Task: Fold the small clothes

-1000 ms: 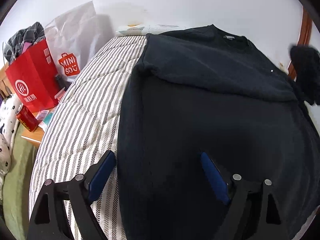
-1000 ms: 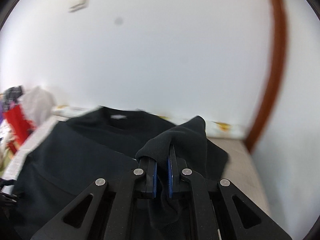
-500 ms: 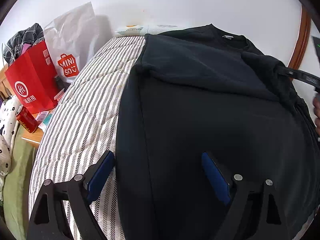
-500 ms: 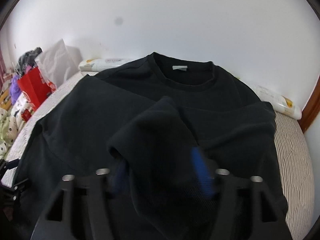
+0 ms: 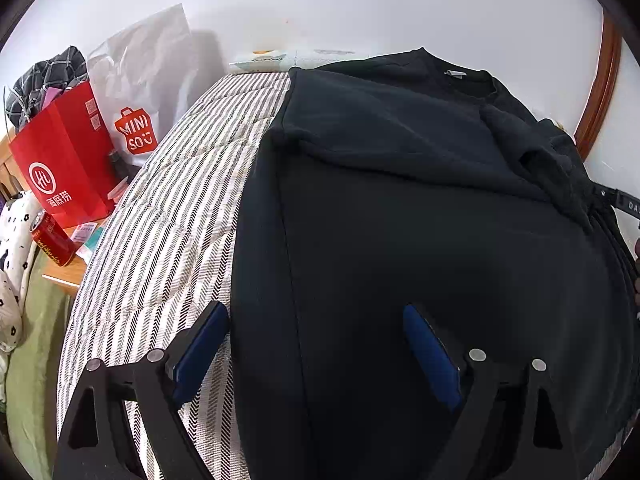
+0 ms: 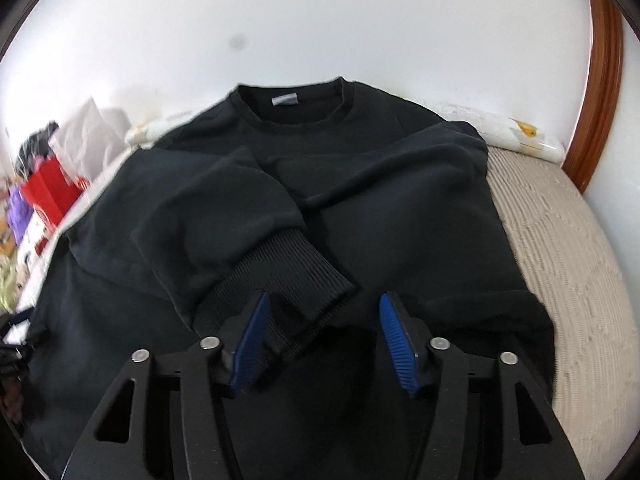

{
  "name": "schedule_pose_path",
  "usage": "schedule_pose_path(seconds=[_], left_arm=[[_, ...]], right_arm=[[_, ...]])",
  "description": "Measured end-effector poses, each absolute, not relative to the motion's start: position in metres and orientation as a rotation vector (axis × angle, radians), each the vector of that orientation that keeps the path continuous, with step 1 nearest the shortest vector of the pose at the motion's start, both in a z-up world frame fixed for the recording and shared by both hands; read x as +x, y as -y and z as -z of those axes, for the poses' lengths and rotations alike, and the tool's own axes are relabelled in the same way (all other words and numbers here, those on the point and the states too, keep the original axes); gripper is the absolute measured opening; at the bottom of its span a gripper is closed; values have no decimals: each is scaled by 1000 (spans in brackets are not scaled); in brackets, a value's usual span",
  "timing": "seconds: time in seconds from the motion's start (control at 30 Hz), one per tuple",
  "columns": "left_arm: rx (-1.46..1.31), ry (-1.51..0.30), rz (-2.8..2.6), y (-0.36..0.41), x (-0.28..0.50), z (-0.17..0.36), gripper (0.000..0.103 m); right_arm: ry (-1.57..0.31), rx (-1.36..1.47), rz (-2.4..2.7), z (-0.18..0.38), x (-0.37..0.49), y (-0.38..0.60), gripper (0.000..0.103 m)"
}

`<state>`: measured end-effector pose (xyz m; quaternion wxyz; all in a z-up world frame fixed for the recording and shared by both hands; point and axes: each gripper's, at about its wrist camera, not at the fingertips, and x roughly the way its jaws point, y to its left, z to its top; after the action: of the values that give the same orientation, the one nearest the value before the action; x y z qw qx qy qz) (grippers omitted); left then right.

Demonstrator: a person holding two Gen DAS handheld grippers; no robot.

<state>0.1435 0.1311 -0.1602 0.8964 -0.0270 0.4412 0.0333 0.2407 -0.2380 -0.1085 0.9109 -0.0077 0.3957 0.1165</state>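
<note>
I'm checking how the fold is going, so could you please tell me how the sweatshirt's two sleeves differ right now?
The right sleeve lies folded across the sweatshirt chest, its ribbed cuff showing between the closing jaws of the right gripper, pads not pressing it. The left sleeve lies flatter across the chest, its cuff hidden. The right sleeve is bunched; the left is smooth. Both are black and folded inward.
</note>
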Motion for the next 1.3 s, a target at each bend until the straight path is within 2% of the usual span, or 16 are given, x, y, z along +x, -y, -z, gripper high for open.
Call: schedule_pose_path(seconds=[0.07, 0.1, 0.3, 0.57, 0.6, 0.7, 0.8, 0.97, 1.07, 1.2, 1.23, 1.27, 1.3], left_arm=[[-56, -914, -69, -131, 143, 160, 89], [-56, -914, -69, -132, 143, 160, 89], [-58, -914, -67, -130, 143, 161, 90], [-55, -917, -61, -131, 142, 161, 91], [-54, -918, -59, -130, 142, 161, 91], [-64, -920, -53, -132, 141, 160, 91], [-84, -933, -45, -133, 145, 154, 90], [-99, -876, 27, -122, 168, 128, 89], [-105, -826, 47, -118, 187, 114, 81], [-203, -801, 118, -119, 216, 103, 77], [-218, -800, 125, -119, 224, 101, 72], [-227, -799, 127, -119, 234, 101, 61], [-228, -802, 128, -118, 242, 103, 58]], right_arm=[[-817, -20, -253, 107, 244, 228, 31], [-827, -23, -278, 106, 246, 223, 5], [-786, 0, -387, 73, 247, 179, 6], [-768, 183, -593, 50, 296, 78, 6], [-773, 190, -643, 46, 295, 67, 11], [-710, 122, -719, 29, 282, 56, 18], [-658, 9, -640, 25, 268, 75, 37], [-728, -61, -466, 50, 266, 141, 37], [-780, -98, -360, 67, 261, 180, 37], [-823, -76, -285, 81, 247, 227, 37], [-830, -70, -268, 83, 243, 237, 37], [-832, -68, -256, 84, 238, 250, 37], [-832, -71, -245, 85, 235, 256, 37]])
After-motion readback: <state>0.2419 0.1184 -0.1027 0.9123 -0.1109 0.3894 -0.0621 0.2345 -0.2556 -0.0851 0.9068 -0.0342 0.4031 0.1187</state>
